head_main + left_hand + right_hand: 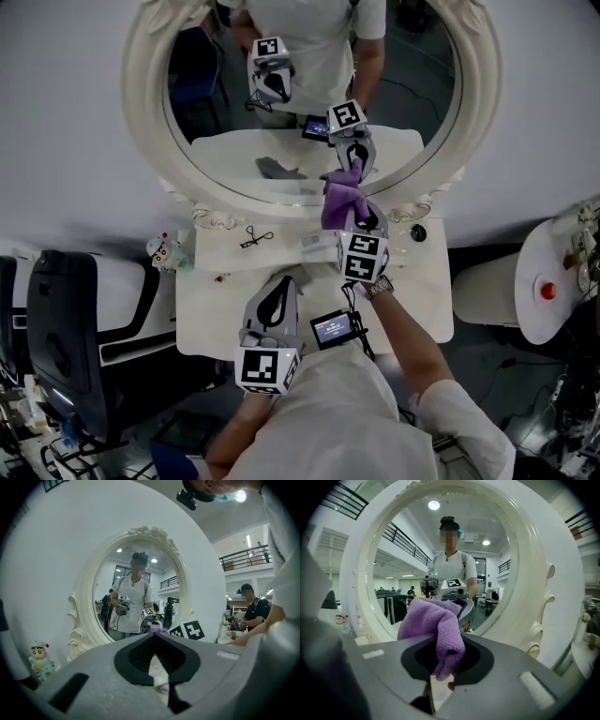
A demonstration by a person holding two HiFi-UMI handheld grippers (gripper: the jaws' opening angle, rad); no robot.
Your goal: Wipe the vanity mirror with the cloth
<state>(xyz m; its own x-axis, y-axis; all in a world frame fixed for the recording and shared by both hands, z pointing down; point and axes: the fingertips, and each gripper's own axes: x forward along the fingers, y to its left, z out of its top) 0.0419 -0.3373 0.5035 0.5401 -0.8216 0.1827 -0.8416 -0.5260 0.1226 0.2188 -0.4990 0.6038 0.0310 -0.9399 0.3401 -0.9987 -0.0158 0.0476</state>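
Note:
The oval vanity mirror (412, 84) in its white ornate frame stands at the back of the white table (216, 309). My right gripper (354, 204) is shut on a purple cloth (339, 199), which is pressed against the glass at the mirror's lower edge, right of centre. In the right gripper view the cloth (433, 620) bunches out of the jaws of the gripper (443, 641), close to the mirror (412, 541). My left gripper (274, 298) hovers over the table's front, shut and holding nothing. The left gripper view shows it (153, 637) pointing at the mirror (136, 592) from further back.
A small figurine (164, 251) stands at the table's left back corner. A metal eyelash curler (253, 237) and a small dark round object (418, 232) lie by the mirror's base. A black chair (66, 328) is left of the table, a white round stand (548, 291) to the right.

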